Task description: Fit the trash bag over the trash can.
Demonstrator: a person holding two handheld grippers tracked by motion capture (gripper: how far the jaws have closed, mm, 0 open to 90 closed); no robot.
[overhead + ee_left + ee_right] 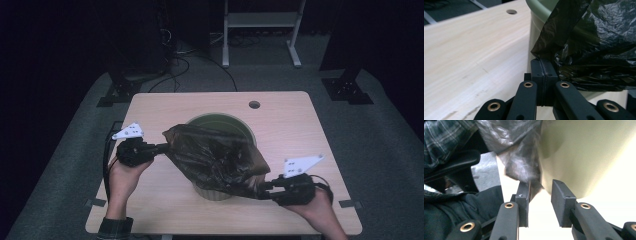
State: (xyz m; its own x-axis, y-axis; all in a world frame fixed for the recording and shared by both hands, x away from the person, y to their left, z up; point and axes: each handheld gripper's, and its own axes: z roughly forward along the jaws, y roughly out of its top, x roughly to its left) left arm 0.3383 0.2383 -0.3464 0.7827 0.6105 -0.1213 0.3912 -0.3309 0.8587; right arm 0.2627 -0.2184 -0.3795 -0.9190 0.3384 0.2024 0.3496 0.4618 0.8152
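A person is stretching a crumpled black plastic bin bag (215, 160) over a pale green round plastic bin (222, 125) that is standing in the middle of the light wooden tabletop (300, 130). The bag is hanging in the air above and in front of the bin's near side, draped slantwise from the left down to the near right, and it is covering most of the bin's mouth in the high view.

The left claw (162, 147) is sitting to the left of the bin and is clenching an edge of the bag; in the left gripper view its jaws are standing pressed together with the dark film (584, 45) coming out from between them, right beside the bin wall (534, 32).

The right claw (262, 192) is sitting at the near right, low by the bin's base. In the right gripper view its jaws are standing apart, with a corner of the film (524, 165) lying against the left jaw alone, so it is released, or at most just touching the bag.

The step in hand appears to be opening the bag's mouth to line the bin. The next move probably calls for the right claw to close on the loose edge, then for both claws to be pulling apart and lifting the opening over the rim.
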